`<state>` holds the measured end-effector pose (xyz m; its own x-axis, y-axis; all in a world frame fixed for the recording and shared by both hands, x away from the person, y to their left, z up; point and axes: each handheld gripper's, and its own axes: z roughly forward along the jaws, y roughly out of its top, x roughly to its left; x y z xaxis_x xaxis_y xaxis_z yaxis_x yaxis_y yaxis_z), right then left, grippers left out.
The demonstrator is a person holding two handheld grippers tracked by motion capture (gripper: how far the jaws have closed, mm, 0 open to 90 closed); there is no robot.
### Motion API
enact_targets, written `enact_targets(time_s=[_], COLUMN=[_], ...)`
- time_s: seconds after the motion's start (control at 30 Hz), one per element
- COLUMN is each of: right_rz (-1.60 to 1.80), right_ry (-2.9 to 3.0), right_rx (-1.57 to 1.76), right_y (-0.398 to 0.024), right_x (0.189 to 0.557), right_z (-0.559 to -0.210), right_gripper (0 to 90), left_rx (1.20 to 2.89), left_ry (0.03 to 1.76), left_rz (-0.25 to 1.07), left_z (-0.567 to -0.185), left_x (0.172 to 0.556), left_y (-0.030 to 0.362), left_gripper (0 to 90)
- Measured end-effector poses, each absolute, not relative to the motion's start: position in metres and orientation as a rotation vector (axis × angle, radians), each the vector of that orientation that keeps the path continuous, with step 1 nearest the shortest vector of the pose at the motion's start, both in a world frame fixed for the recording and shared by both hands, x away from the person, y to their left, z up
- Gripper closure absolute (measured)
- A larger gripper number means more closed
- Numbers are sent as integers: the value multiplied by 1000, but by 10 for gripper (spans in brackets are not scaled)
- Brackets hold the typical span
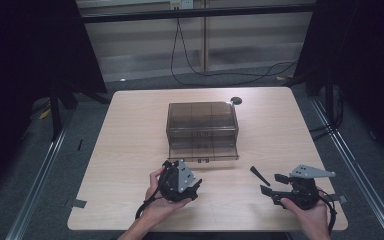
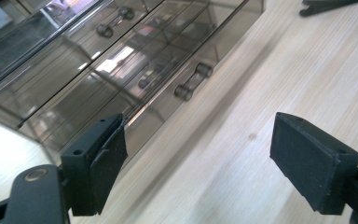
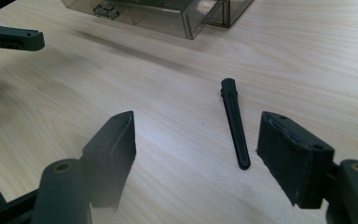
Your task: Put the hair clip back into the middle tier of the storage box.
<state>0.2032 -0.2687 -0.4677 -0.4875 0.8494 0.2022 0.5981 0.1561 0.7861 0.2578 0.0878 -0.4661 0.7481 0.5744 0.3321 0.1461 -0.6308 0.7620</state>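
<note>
Two grippers sit at the near edge of the table (image 1: 130,150), and both stand with jaws apart and nothing between the pads. Our right gripper (image 1: 275,184) hovers near the right corner, its jaws spread around bare wood, as the right gripper view shows; the slim black clip (image 3: 235,122) lies flat just ahead of them, nearer the right-hand pad, its thicker end pointing away towards the box. Our left gripper (image 1: 196,186) rests near the middle of the near edge, released too, with its pads aimed at the front of the smoked plastic drawer box (image 1: 202,127).

We judge the risk on the right to be a poor pinch. That clip is thin and lies low on the wood, so if we close while the pads ride too high they may meet above it, or catch one end and flick it across the table. Coming in off-centre could also make it swivel out of the grip as it lifts.

Farther off, the lower drawer (image 1: 203,150) stands pulled out towards us, with its small handle (image 2: 193,81) at the front in the left gripper view. We think a careless sweep of the left gripper could knock that drawer back in or shove the light box away, since nothing appears to hold it down. If the drawer slides shut, or the box turns, dropping the clip inside becomes awkward, and the clip may land on the table beside it.
</note>
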Motion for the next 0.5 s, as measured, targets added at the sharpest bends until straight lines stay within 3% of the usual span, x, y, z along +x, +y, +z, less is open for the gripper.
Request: enact_targets(time_s=[0.27,0.5], right_rz=[1265,1231], right_ry=[2188,2258], right_rx=[1367,1344], right_y=[-270,-269], right_x=[203,213], right_z=[-463,-460], right_gripper=[374,404], left_rx=[2184,2131], left_ry=[603,664], left_rz=[636,556], left_z=[-465,-463], left_x=[260,257], left_y=[99,112], left_gripper=[239,154])
